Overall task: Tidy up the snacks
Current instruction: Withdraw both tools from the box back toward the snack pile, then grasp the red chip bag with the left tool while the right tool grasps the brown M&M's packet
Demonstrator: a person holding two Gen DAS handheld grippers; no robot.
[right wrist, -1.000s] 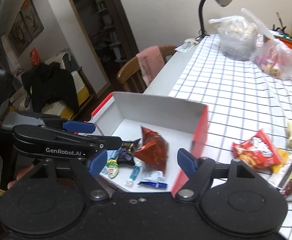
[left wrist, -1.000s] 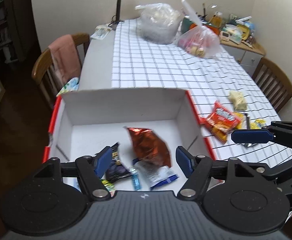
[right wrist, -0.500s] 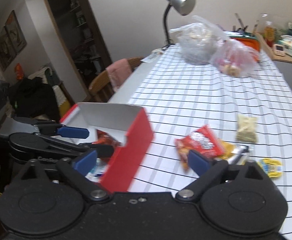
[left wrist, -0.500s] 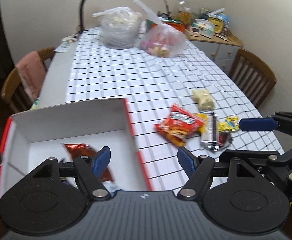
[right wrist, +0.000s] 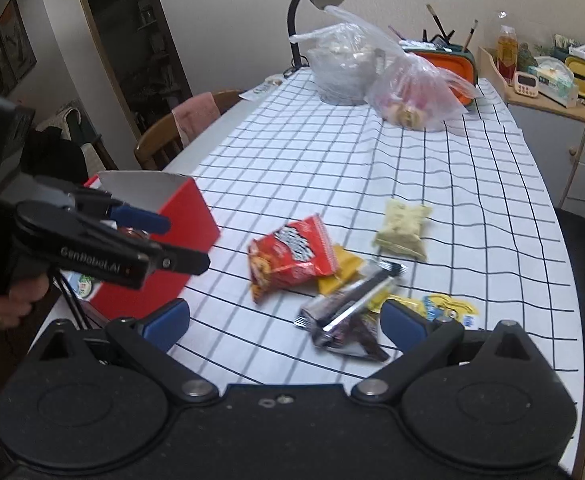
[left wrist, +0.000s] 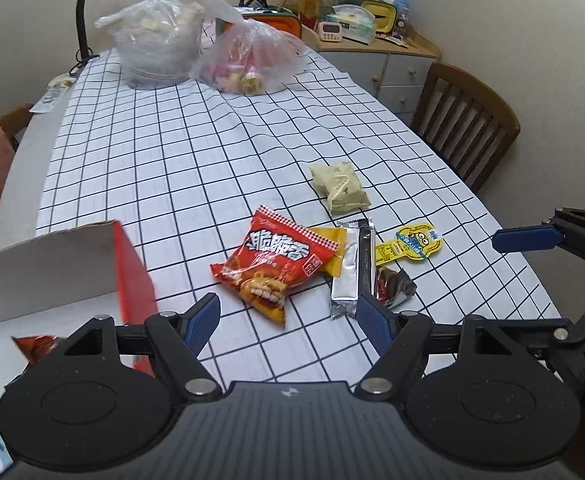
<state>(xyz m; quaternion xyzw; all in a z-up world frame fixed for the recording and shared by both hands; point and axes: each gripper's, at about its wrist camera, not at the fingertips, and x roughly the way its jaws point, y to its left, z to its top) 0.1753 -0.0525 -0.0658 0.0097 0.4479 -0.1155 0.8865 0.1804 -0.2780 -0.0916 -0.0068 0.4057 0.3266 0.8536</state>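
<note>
Checked white cloth covers the long counter [left wrist: 164, 168], with a red-sided white cardboard box [left wrist: 130, 272] at its near left edge. Beside it, loose snacks cluster: red crinkly chip packet [left wrist: 276, 264], silver foil bar [left wrist: 346, 276], pale green wrapped biscuit [left wrist: 340, 186]. Left gripper [left wrist: 288, 322] and right gripper [right wrist: 284, 322] hover with jaws spread wide, holding nothing.

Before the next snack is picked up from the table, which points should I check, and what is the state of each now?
1. left gripper open and empty: ok.
2. right gripper open and empty: ok.
3. red snack bag uncovered, with room around it for a grasp: ok.
4. silver bar free to lift alone: not ok, it lies on the yellow packet.
5. box open: ok.
6. Room left in box: cannot tell.
</note>
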